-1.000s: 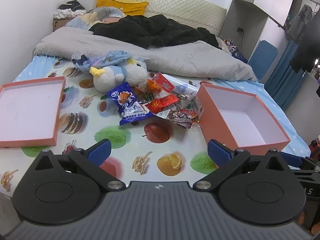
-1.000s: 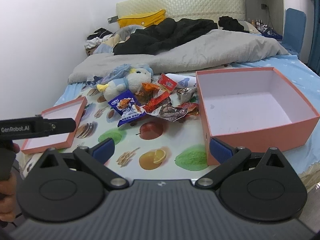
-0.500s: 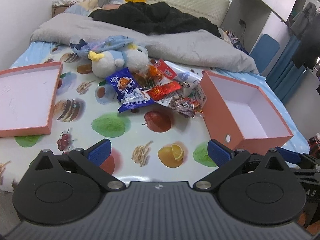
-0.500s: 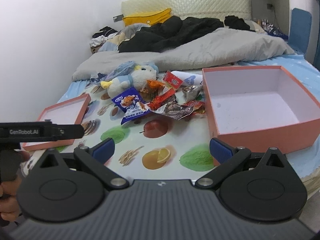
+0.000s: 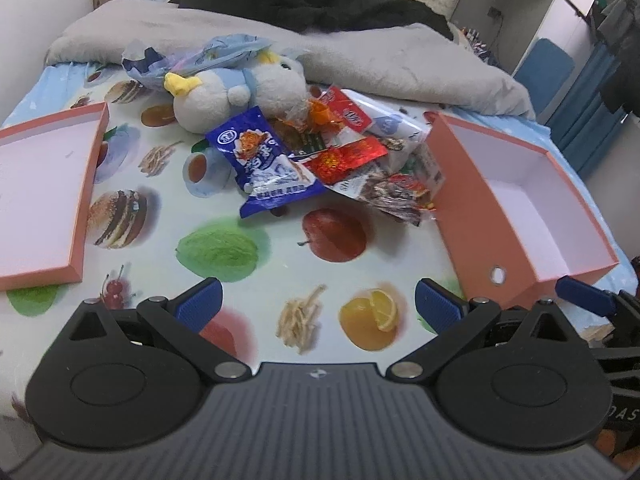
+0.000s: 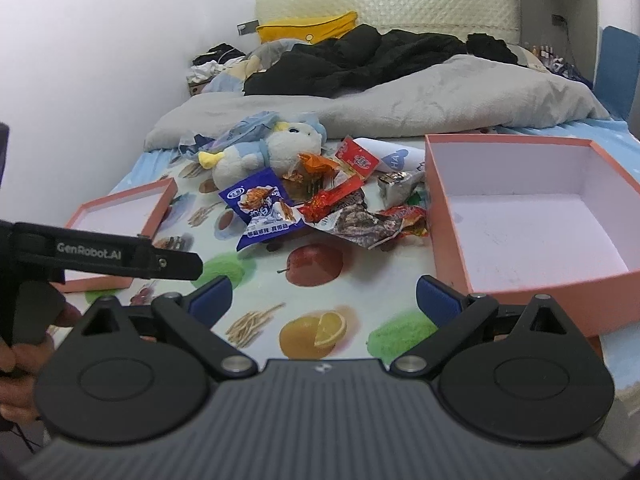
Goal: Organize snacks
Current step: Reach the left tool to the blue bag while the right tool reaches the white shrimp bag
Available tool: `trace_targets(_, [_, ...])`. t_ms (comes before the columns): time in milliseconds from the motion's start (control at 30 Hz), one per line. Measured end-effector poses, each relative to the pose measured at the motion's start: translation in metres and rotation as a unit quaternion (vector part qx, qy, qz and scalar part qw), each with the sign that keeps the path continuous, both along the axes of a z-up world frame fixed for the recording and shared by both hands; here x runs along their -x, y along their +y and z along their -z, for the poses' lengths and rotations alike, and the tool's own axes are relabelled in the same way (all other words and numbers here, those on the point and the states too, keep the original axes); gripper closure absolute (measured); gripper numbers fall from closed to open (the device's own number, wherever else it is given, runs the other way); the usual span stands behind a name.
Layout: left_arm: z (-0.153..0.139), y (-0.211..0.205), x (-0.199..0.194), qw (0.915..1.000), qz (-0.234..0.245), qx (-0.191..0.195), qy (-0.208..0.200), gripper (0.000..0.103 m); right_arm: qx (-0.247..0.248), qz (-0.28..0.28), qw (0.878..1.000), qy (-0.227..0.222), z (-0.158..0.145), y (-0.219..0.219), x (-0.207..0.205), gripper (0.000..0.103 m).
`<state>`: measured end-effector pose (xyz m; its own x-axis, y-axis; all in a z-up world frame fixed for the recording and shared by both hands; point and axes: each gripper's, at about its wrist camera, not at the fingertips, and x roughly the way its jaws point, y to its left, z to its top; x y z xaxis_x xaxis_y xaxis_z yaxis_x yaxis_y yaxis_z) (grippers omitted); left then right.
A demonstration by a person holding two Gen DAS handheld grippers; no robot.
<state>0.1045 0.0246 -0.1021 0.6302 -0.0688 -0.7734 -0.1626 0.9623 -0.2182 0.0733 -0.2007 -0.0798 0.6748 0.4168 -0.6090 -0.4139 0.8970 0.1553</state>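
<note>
While neither gripper holds anything, both hover at the near edge of the bed, facing the snack heap.

Left gripper: left gripper [image 5: 317, 304] is spread wide and empty, its blue fingertips low over the fruit-printed sheet [image 5: 224, 248].
Right gripper: right gripper [image 6: 324, 300] is likewise spread wide and empty, just short of the open box.
Snacks: snack pile [image 5: 340, 160] lies mid-bed, between the box lid and the box; a blue snack packet [image 5: 272, 164] sits at its near left, a red packet [image 5: 344, 156] overlaps it, and a crumpled silvery wrapper [image 6: 360, 224] lies nearest the box.
Box: orange box [image 6: 532, 216] stands open and empty to the right, its near wall touching the pile's edge.
Lid: orange lid [image 5: 36, 196] lies upturned on the left, well apart from the snacks.
Plush: plush toy [image 5: 240, 96] rests just behind the pile, touching it, with a blue plastic bag [image 5: 192, 60] against its head.
Step in hand: approach, by my reading; nothing is packed yet.
Next move: probably reach forward over one loose packet, close on its edge and carry it to the box; thin foil may slip or drag its neighbours.
Hidden: the lower snacks are buried under the top ones, and their labels are too small to read.
Cut off: the lid's left side runs out of the left view; in the right view the box's right corner is bent by the lens.
Unclear: a person's hand [image 6: 16, 360] at the right view's left edge is mostly out of frame.
</note>
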Motion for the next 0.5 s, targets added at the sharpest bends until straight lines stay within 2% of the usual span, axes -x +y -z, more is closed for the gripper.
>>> trace_targets(233, [0.024,0.024,-0.031,0.9998,-0.013,0.008,0.012,0.000,0.022,-0.032,0.999,-0.025,0.017,0.024,-0.020,0.003])
trace_targets(300, [0.032,0.030,-0.043,0.9997,-0.017,0.002,0.017,0.000,0.030,-0.041,0.998,-0.027,0.022,0.033,-0.028,0.009])
trace_targets(400, [0.039,0.037,-0.059,0.9996,-0.023,-0.006,0.017,0.000,0.042,-0.056,0.997,-0.030,0.026,0.045,-0.041,0.009])
trace_targets(500, [0.048,0.045,-0.074,0.9996,-0.027,0.004,0.011,0.000,0.069,-0.079,0.994,-0.039,0.035,0.057,-0.054,0.009])
